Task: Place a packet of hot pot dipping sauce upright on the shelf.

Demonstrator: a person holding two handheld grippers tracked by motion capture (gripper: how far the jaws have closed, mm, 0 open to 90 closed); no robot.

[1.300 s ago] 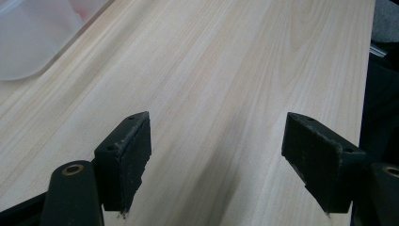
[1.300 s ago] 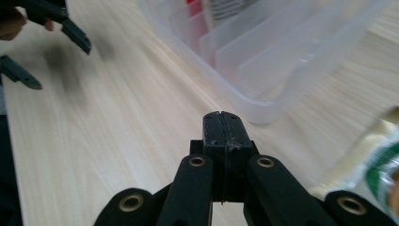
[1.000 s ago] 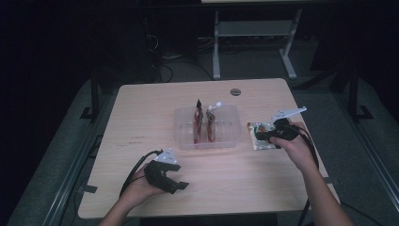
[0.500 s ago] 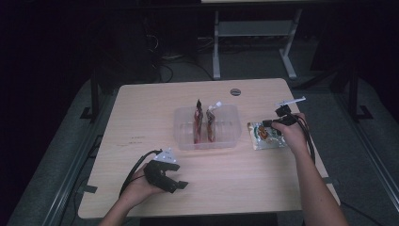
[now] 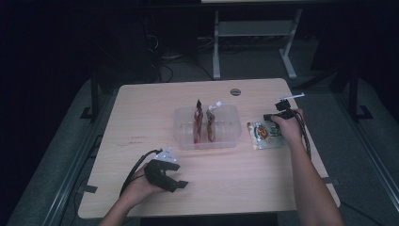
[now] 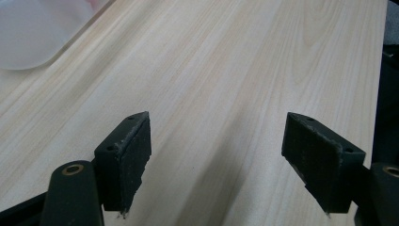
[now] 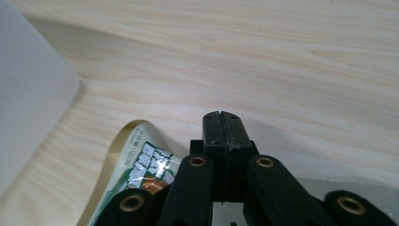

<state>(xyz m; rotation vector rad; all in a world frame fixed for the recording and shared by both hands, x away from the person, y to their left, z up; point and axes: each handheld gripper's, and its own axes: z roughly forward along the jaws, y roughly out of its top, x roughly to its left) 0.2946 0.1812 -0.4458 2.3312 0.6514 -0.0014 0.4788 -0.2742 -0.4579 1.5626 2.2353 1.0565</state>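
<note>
Wooden table (image 5: 141, 117), illegibly printed pouch (image 5: 264, 135)

pouch (image 5: 265, 135) r of tub (image 5: 207, 126)

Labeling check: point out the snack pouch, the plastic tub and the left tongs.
snack pouch (image 5: 261, 134), high view, printed front.
plastic tub (image 5: 183, 129), high view, left wall.
left tongs (image 6: 216, 162), left gripper view, midway between the open tips.

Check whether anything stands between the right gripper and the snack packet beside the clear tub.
Nothing visible does. The right gripper, jaws shut, hangs directly over the snack packet, which lies flat on the table just right of the clear tub.
</note>
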